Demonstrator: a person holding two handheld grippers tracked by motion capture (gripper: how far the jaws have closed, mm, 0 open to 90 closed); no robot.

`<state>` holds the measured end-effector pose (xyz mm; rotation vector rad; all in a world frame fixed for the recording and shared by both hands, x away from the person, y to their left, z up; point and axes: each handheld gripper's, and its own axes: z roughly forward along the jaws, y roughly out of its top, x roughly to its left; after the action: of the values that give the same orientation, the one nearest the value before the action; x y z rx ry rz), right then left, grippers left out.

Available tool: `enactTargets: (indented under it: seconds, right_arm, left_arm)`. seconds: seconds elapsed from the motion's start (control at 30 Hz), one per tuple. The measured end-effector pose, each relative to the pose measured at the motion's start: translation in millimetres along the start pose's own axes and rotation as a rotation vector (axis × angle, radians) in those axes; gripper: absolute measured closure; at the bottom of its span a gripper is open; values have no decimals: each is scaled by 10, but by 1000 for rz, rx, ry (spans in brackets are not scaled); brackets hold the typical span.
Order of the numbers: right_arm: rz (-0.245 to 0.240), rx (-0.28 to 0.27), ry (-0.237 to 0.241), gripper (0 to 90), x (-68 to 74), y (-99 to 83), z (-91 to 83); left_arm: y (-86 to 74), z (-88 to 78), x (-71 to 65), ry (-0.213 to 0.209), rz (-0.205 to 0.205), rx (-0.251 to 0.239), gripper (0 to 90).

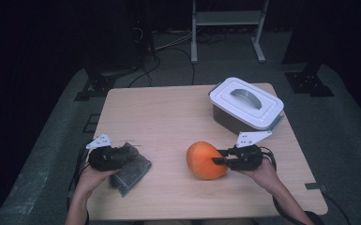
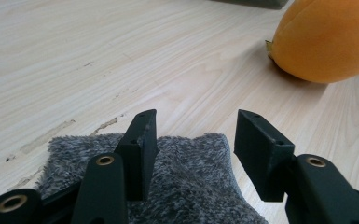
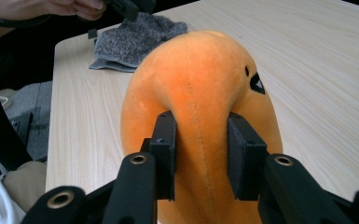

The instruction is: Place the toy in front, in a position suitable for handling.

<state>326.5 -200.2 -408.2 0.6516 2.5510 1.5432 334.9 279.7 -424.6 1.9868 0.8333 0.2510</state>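
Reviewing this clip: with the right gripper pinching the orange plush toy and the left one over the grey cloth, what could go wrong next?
The right gripper pinches only a fold of the orange plush toy, so it may slip free when lifted. The left gripper stands open over the grey cloth near the table edge; a nudge could push it off.

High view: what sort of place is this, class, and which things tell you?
Probably a lab or test room, not a home: a bare wooden table on grey floor matting, loose cables along the dark back, and a metal frame stand.
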Motion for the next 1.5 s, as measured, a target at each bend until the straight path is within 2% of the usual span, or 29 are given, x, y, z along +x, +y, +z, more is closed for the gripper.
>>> enactTargets:
  seconds: [0.1, 0.2, 0.33, 0.43, 0.53, 0.73, 0.77, 0.87, 0.93, 1.0, 1.17, 1.23, 1.4, 1.5]
  right_arm:
    - [20, 3, -21, 666, -41, -26, -101]
    - [38, 18, -51, 666, -77, -51, -214]
    - [56, 34, -116, 665, -123, -42, -319]
    - [70, 41, -170, 664, -153, -14, -302]
    - [79, 36, -192, 652, -144, 21, -201]
    - [22, 60, -144, 563, 86, 77, 87]
    - [6, 67, -137, 555, 128, 82, 114]
    - [2, 70, -88, 535, 218, 89, 158]
    - [-4, 78, -59, 525, 275, 86, 175]
    - [-28, 94, -51, 513, 328, 81, 188]
    - [-47, 111, -17, 526, 387, 69, 172]
    - [-55, 116, -21, 541, 403, 64, 156]
    - [-53, 109, -20, 543, 412, 53, 112]
    - [-56, 106, -23, 542, 415, 63, 90]
  left_arm:
    - [-7, -5, 6, 3, -2, 4, 465]
    - [1, 4, -2, -11, -3, -1, 463]
    - [58, 19, -49, -32, 17, -11, 463]
    - [83, 41, -72, -32, 25, -14, 456]
    - [64, 67, -70, -32, 27, -3, 450]
    - [31, 59, -50, -30, 21, -1, 432]
    - [33, 57, -51, -28, 22, 2, 424]
    - [25, 67, -49, -21, 23, -1, 394]
    - [24, 72, -50, -23, 22, -1, 391]
    - [26, 79, -57, -22, 24, 1, 382]
    - [23, 100, -69, -18, 34, 9, 363]
    - [22, 103, -61, -3, 36, 8, 349]
    - [20, 82, -54, -4, 31, -10, 342]
    - [21, 86, -57, -4, 32, -4, 323]
